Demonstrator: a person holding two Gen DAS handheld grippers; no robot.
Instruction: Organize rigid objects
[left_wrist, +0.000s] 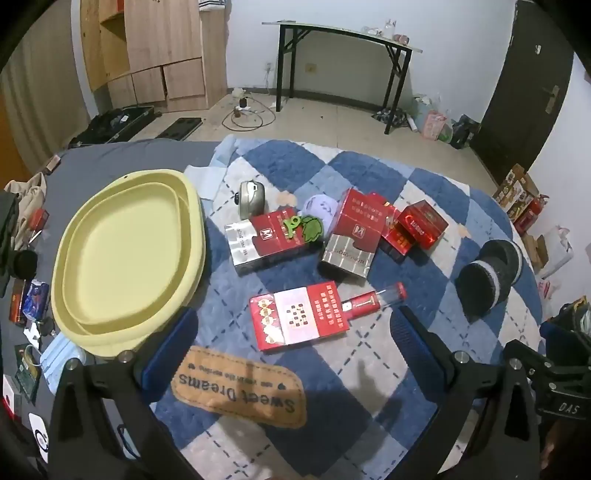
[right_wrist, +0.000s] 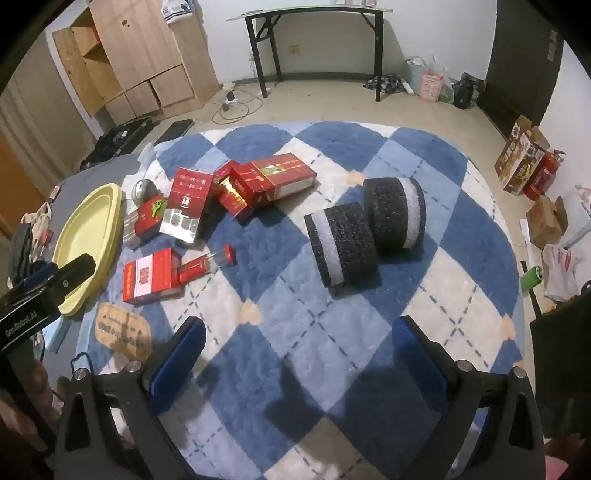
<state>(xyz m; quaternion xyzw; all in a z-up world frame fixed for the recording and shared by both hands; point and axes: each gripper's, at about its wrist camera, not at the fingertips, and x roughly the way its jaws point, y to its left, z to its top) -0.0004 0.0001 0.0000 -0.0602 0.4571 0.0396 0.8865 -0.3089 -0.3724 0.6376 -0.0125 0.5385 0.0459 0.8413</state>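
Two grippers are under my control, and both hover above a blue and white checked blanket (right_wrist: 332, 332) spread over a bed. My left gripper (left_wrist: 291, 343) has its blue-padded fingers (left_wrist: 173, 347) spread wide with nothing between them. My right gripper (right_wrist: 299, 354) is the same: fingers (right_wrist: 181, 354) wide apart, nothing held.

I take the yellow tray (left_wrist: 125, 258) as my landmark. It lies at the left edge of the blanket, partly on the grey sheet (left_wrist: 110, 162), and nothing lies in it.

Just right of the tray lies a red and silver cigarette pack (left_wrist: 269, 240) with a green clip (left_wrist: 291, 225) and a green leaf-shaped charm (left_wrist: 312, 229) on top of it. A small silver metal object (left_wrist: 251, 197) sits beyond that pack, near the tray's far rim. Further right of the tray, a second red and silver pack (left_wrist: 351, 236) leans tilted, and past it are more red boxes (left_wrist: 417, 227) piled close together.

Nearer to me than those, and right of the tray's near end, a red and pink cigarette pack (left_wrist: 299, 321) lies flat. A red lighter with a clear end (left_wrist: 373, 301) touches its right side.

Well away from the tray, on the right part of the blanket, two black foam cylinders with white bands (right_wrist: 369, 232) lie on their sides, touching each other.

A tan label reading "Sweet Dreams" (left_wrist: 240, 387) is sewn on the blanket, just beside the tray's near end, below my left gripper.
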